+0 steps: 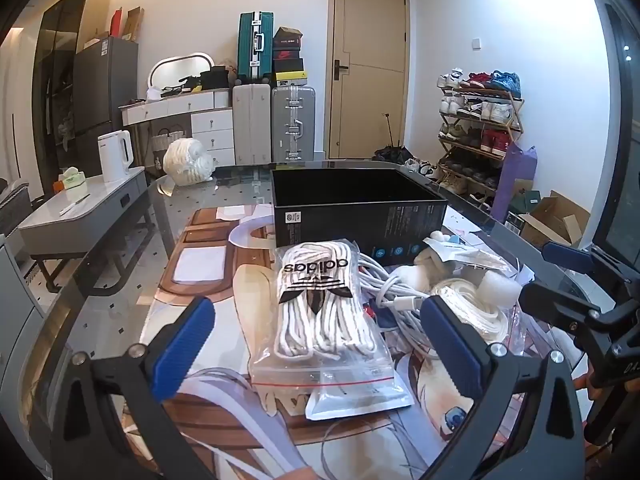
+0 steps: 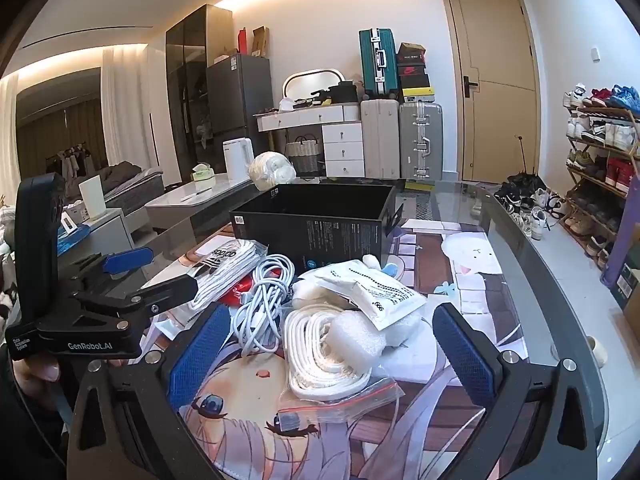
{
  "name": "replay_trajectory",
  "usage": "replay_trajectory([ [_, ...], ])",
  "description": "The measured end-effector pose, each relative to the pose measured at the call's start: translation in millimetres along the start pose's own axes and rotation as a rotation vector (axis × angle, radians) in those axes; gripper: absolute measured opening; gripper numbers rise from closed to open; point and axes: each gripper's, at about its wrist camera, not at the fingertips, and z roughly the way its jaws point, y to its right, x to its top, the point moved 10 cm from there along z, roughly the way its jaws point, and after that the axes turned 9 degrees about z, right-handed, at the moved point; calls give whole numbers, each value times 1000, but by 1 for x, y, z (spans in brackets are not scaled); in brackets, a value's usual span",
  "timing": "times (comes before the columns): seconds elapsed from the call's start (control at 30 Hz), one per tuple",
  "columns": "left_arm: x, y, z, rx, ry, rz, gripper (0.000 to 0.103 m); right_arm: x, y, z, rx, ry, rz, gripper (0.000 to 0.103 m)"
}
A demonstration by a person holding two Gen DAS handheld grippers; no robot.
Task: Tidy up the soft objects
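Note:
A clear zip bag of white laces with black "adidas" print (image 1: 320,300) lies on the table mat, seen between the fingers of my left gripper (image 1: 320,344), which stands wide open and does not touch it. To its right lie a coil of white cable (image 1: 392,288), a bag of white cord (image 2: 324,356), a white foam piece (image 2: 356,340) and a white printed pouch (image 2: 376,288). My right gripper (image 2: 332,354) is wide open, framing the cord bag and foam. An open black box (image 2: 320,216) stands just behind the pile. The other gripper shows in each view: the right gripper (image 1: 560,280), the left gripper (image 2: 160,276).
The round glass table (image 2: 520,240) carries a cartoon-print mat (image 2: 256,376). A pale yarn bundle (image 1: 188,160) sits at its far edge. Beyond stand a grey side table with a white kettle (image 1: 116,156), suitcases (image 1: 292,120), a door and a shoe rack (image 1: 480,120).

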Motion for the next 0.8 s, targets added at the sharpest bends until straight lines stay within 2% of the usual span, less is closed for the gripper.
replay_trajectory([
  [0.6, 2, 1, -1, -6, 20, 7, 103, -6, 2, -8, -12, -8, -10, 103],
  [0.67, 2, 1, -2, -6, 21, 6, 103, -1, 3, 5, -19, -17, -5, 103],
  [0.8, 2, 0, -2, -8, 19, 11, 103, -2, 2, 3, -20, -16, -4, 103],
])
